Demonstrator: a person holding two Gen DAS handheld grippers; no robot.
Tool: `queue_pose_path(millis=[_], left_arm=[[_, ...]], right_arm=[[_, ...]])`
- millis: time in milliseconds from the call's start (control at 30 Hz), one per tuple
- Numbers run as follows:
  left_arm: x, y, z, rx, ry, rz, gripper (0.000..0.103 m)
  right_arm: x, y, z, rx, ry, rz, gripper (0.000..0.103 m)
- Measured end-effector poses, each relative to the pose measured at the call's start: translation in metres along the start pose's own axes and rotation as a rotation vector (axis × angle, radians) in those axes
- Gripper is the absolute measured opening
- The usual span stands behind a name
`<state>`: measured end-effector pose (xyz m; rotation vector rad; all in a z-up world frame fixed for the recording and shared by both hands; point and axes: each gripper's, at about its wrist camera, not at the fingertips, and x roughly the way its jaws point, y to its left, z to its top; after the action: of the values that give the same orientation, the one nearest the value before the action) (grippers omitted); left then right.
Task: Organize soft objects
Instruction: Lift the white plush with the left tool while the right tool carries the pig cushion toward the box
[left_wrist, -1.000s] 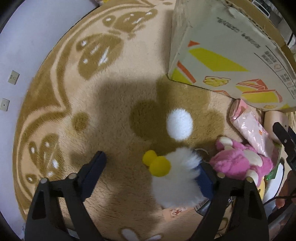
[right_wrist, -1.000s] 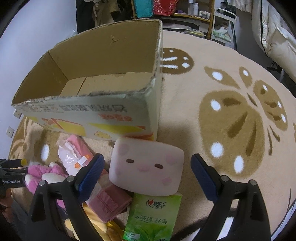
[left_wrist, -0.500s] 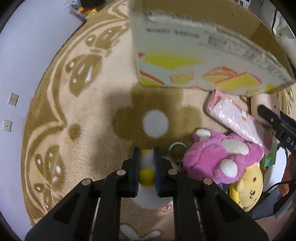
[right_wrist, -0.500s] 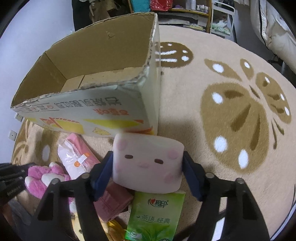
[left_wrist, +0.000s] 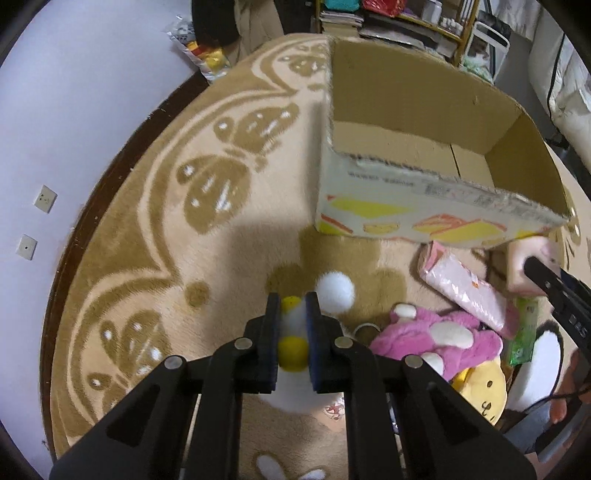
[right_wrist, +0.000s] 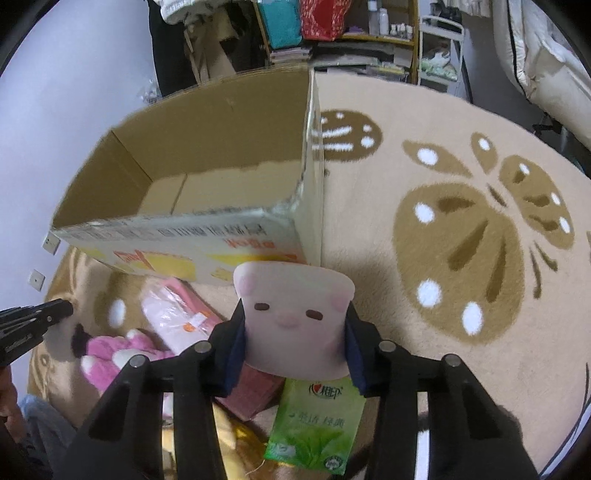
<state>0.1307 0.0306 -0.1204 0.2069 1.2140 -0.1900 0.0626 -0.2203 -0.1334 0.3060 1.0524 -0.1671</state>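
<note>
Now both grippers (left_wrist: 292, 334) (right_wrist: 295, 332) on plush toys (left_wrist: 291, 347) (right_wrist: 295, 317)

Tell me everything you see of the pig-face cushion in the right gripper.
The cushion is a pale pink, soft-looking block with rounded corners, small ears, two dark oval eyes, a pink snout and blush cheeks. It sits upright, face toward the camera, between the closing jaws of the right gripper, squeezed narrower at the bottom, in front of the cardboard box.
</note>
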Motion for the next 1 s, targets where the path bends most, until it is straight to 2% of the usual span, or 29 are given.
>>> queue_pose_path(millis=[333, 533, 700, 800, 1000], left_arm=[[-0.043, 0.019, 0.01, -0.032, -0.162, 0.051, 0.011], [-0.076, 0.022, 0.016, -0.033, -0.29, 0.093, 0.011], [-0.109, 0.019, 0.023, -0.018, -0.41, 0.075, 0.011], [-0.123, 0.009, 0.026, 0.043, -0.497, 0.056, 0.011], [-0.131, -0.002, 0.034, 0.084, -0.573, 0.056, 0.011]], right_arm=[[-0.046, 0.006, -0.002, 0.02, -0.094, 0.065, 0.049], [-0.068, 0.012, 0.003, -0.001, -0.163, 0.078, 0.049], [-0.083, 0.021, 0.007, -0.025, -0.212, 0.089, 0.049], [-0.089, 0.027, 0.012, -0.031, -0.239, 0.1, 0.049], [-0.097, 0.041, 0.02, -0.059, -0.289, 0.102, 0.049]])
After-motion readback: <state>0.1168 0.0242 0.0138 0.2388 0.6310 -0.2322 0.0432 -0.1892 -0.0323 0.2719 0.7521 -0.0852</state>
